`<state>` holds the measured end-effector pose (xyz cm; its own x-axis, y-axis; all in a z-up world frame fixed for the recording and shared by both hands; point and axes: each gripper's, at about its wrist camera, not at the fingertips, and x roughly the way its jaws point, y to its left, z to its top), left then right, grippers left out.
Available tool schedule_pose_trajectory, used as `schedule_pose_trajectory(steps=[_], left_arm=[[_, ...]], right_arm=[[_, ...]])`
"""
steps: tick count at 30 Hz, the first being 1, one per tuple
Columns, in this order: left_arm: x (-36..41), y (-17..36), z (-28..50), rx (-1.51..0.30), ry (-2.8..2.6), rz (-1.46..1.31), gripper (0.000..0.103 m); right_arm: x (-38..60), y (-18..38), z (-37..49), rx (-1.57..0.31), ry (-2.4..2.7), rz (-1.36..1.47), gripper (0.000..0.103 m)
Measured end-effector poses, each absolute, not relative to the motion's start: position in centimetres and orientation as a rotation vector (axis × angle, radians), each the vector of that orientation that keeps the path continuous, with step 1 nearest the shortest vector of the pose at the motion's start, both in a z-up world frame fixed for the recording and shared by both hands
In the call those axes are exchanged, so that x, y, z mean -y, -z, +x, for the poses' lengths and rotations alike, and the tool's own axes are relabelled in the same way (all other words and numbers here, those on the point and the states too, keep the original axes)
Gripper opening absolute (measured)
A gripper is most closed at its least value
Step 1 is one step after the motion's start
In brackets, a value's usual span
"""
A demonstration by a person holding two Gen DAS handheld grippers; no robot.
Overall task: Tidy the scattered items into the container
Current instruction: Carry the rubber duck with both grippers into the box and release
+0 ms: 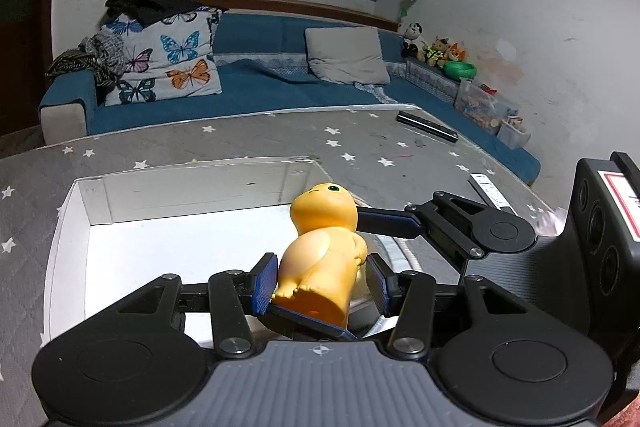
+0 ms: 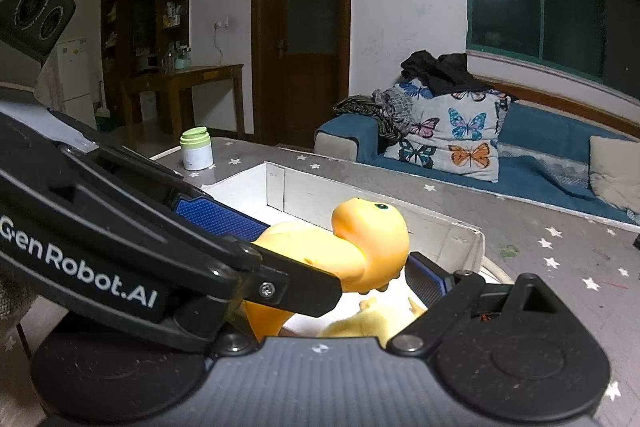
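An orange toy figure (image 1: 320, 255) with a green eye is held over a white open box (image 1: 180, 203). My left gripper (image 1: 322, 285) has its blue pads on both sides of the toy's lower body. My right gripper (image 2: 332, 267) is at the toy's head (image 2: 370, 231); one of its blue fingers (image 1: 386, 221) reaches the head from the right. In the right wrist view the left gripper's arm crosses in front and hides my right gripper's left finger. The box (image 2: 304, 195) lies below the toy. A pale yellow object (image 2: 368, 323) lies under the toy.
The box sits on a grey star-print table (image 1: 280, 135). A black remote (image 1: 426, 126) and a white remote (image 1: 490, 191) lie at the far right. A white jar with a green lid (image 2: 196, 149) stands beyond the box. A blue sofa (image 1: 260, 87) is behind the table.
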<state>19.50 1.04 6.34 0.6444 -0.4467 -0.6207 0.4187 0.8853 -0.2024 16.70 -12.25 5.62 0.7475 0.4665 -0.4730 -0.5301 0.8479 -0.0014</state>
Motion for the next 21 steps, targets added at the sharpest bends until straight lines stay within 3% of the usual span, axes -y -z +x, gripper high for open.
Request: schedule_pose_trajectory(steps=[7,12,21], left_arm=[[-2.4,-4.6,22.1,-0.776,0.475,-0.079,0.051],[-3.5,-3.4,23.4,-0.812,0.46,-0.125,0.045],[-4.0,-2.0,24.5,-0.844,0.444,-0.136,0.045]], right_arm=[[11.0,-3.7,19.5,-0.535,-0.574,-0.142,0.093],[10.6,-2.4,20.9,-0.58,-0.592,-0.134,0.093],[9.6,-1.0,21.9,-0.612,-0.583,-0.166,0.093]])
